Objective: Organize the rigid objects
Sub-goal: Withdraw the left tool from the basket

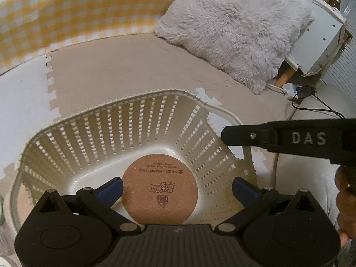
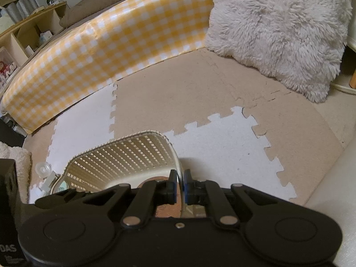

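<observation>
One cork disc [image 1: 159,188] between wide-open left tongs [image 1: 177,188], unheld; right tongs [image 2: 179,188] pinching basket [image 2: 124,155] rim

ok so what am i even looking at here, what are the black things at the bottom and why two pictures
No robot here: a person holds a handheld gripper in each hand, and each gripper carries a camera looking along its fingers. One picture is from the left gripper, the other from the right gripper; the black shapes are the grippers themselves. On a foam mat sits a white slotted basket with a round cork coaster lying on its bottom. The left gripper stands wide open over the coaster, gripping nothing. The right gripper is shut on the basket's rim. Behind are a fluffy cushion and a yellow checked panel.
</observation>
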### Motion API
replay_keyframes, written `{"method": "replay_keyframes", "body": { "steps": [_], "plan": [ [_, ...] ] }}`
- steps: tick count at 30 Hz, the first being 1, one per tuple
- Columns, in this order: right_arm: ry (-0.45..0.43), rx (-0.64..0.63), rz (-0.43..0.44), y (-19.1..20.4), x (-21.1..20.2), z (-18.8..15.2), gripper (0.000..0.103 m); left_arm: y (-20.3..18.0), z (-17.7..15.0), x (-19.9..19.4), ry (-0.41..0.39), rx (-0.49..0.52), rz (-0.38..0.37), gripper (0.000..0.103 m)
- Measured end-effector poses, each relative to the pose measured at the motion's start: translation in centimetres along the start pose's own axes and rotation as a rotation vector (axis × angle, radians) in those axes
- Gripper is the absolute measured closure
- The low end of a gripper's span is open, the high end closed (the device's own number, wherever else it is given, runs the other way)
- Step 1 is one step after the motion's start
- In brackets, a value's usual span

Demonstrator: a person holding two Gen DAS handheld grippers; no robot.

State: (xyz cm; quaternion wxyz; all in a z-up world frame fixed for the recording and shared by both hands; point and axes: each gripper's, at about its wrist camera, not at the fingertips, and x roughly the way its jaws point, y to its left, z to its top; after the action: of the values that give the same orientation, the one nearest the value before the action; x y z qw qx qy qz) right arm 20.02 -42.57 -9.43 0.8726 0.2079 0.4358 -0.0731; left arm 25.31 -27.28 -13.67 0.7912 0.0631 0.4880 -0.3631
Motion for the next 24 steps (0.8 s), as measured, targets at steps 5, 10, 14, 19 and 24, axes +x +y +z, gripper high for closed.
{"method": "replay_keyframes", "body": {
  "steps": [5,10,14,19,24],
  "plan": [
    [0.0,0.001,0.001,0.0,0.0,0.0,0.097,-0.3,0.1,-1.6,-0.01,0.026,0.011,0.0],
    [-0.001,-0.003,0.001,-0.1,-0.1,0.0,0.097,-1.0,0.0,-3.8,-0.041,0.068,0.024,0.0],
    [-0.003,-0.004,0.0,0.0,-0.1,0.0,0.097,-1.5,-0.5,-5.8,-0.071,0.097,0.032,0.0],
    [-0.007,-0.007,-0.005,0.1,-0.1,0.0,0.097,-1.5,-1.6,-8.5,-0.113,0.122,0.051,0.0],
    [-0.014,-0.02,-0.017,0.4,-0.1,-0.1,0.097,-1.1,-2.9,-11.1,-0.162,0.152,0.09,0.0]
  ]
}}
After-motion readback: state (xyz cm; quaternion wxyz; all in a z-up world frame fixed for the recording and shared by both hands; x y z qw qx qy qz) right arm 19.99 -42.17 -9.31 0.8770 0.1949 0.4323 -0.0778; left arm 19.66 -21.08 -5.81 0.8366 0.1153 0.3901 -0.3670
